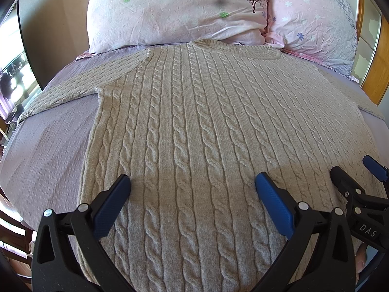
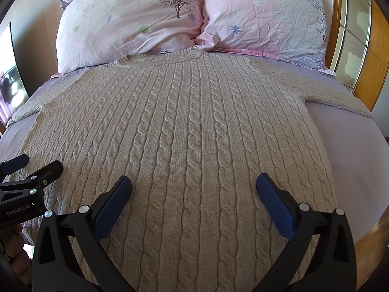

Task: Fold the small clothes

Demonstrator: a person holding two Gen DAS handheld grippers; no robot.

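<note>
A beige cable-knit sweater (image 1: 194, 112) lies spread flat on the bed, collar toward the pillows, sleeves stretched out to both sides. It also shows in the right wrist view (image 2: 184, 126). My left gripper (image 1: 192, 182) is open and empty, hovering over the sweater's lower left part near the hem. My right gripper (image 2: 193, 183) is open and empty over the lower right part. The right gripper shows at the right edge of the left wrist view (image 1: 352, 168), and the left gripper shows at the left edge of the right wrist view (image 2: 36, 163).
The bed has a lilac sheet (image 1: 48, 146), also seen in the right wrist view (image 2: 352, 146). Two pink flowered pillows (image 1: 175, 12) (image 2: 262, 17) lie at the head. A wooden frame with glass panels (image 2: 359, 48) stands on the right; a window is at far left (image 1: 12, 73).
</note>
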